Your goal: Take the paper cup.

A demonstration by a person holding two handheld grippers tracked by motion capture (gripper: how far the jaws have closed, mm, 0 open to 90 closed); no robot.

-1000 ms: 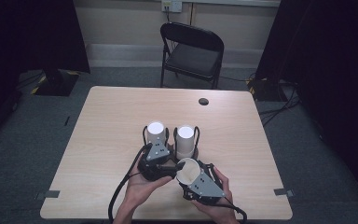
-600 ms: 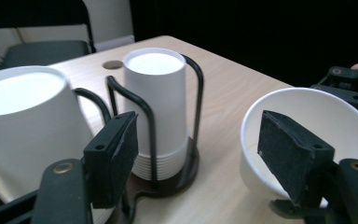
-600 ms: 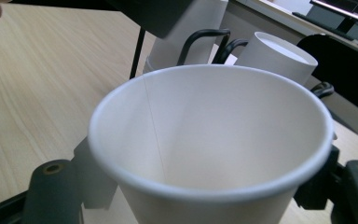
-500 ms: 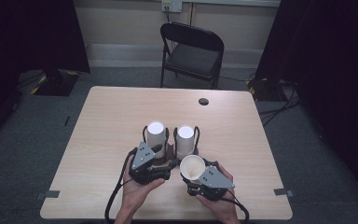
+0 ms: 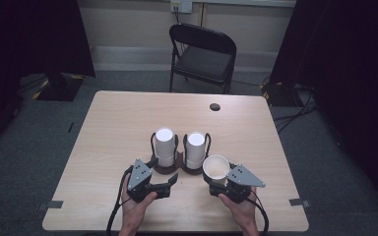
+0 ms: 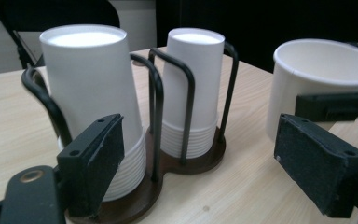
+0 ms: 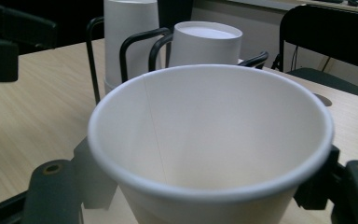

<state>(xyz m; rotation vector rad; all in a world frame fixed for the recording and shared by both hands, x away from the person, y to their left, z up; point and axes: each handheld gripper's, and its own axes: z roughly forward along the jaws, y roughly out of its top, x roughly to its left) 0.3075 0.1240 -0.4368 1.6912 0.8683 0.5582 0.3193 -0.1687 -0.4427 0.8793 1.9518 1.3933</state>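
1. My left gripper (image 5: pixel 163 173) sits low over the counter (image 5: pixel 113 128), its jaws spread wide with nothing between them; they have just been opening.
2. Just ahead of those jaws stands the cup holder (image 5: pixel 177 167), a dark double base with black wire loops. In the left gripper view the left jaw's pad lies close beside the base of the nearer stack.
3. The left stack of cups (image 6: pixel 91 93) and the right stack of cups (image 6: pixel 193 88) stand upside down in the holder, one in each ring, side by side.
4. Right of the holder, my right gripper (image 5: pixel 219 178) pinches a single paper cup (image 5: pixel 215 168), upright and mouth up, its wall between the jaws. The cup is just beside the right stack, not touching it that I can tell.
5. In the right gripper view that cup (image 7: pixel 209 140) is empty and white inside, with both stacks beyond its rim.
6. The counter is pale wood grain, with a dark round hole (image 5: pixel 215 106) well beyond the jaws.
7. Past the far edge stands a black folding chair (image 5: pixel 204 51) on grey carpet, dark curtains at either side, a pale wall behind.
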